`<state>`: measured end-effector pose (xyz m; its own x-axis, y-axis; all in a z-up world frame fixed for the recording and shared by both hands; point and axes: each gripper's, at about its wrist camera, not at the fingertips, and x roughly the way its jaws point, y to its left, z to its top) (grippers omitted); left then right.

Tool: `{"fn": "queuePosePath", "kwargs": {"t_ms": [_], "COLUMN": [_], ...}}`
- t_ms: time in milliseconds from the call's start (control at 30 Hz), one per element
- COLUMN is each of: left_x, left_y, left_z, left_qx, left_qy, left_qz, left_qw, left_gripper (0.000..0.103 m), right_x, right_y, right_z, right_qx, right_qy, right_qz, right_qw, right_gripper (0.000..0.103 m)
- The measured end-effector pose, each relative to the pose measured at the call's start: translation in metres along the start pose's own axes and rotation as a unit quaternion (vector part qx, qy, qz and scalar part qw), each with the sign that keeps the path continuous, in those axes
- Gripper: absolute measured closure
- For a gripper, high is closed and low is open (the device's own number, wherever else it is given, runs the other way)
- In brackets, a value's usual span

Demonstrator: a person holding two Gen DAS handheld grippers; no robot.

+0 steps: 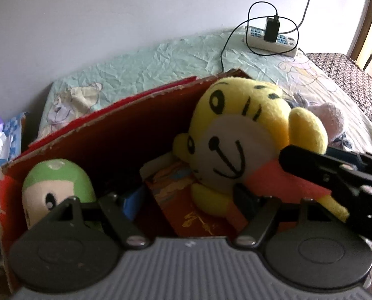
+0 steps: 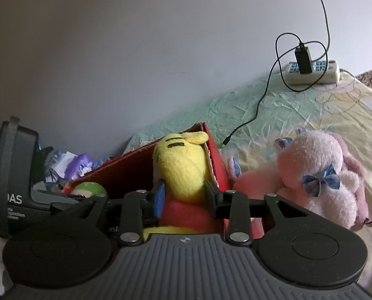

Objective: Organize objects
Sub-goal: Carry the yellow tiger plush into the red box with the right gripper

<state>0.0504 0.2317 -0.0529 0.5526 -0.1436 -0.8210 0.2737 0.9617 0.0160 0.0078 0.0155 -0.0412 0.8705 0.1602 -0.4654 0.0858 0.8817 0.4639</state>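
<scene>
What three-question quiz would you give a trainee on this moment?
1. True or false: the pink plush lies inside the box.
2. Which thing sits between the right gripper's fingers? A. pink plush B. yellow plush C. charger
3. Fill in: the charger is plugged into the ___.

Key: 1. False, it lies on the bed beside the box. 2. B. 3. power strip.
</scene>
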Motion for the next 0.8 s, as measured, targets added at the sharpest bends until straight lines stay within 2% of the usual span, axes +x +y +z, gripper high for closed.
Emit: {"fn": "queuePosePath", "kwargs": {"t_ms": [267, 433, 800], "left_x": [0.0014, 0.0004, -0.0029], "left_y": [0.0061, 0.0052, -0.001], "left_z": [0.0007, 0.0006, 0.0009], "left_qx": [-0.023, -0.022, -0.009], "left_qy": [0.014, 0.012, 0.002], "left_qz": [-0.006, -0.002, 0.03], "left_qw": [0.9996, 0.9997, 0.9995], "left_gripper": [0.023, 0.022, 0.017], "right_x": [-0.0012, -0.0029, -0.0052], "right_y": [-0.0066, 0.0008, 0.0017], "right_z": [-0.0005, -0.0037, -0.0032], "right_qx": [0.022, -0.014, -0.037], "right_qy": [-0.007, -0.007, 0.015], "right_qz": [0.016, 0.005, 0.007], "right_qw": [1.0, 1.0, 0.999], "right_gripper": [0.068, 0.07, 0.07]}}
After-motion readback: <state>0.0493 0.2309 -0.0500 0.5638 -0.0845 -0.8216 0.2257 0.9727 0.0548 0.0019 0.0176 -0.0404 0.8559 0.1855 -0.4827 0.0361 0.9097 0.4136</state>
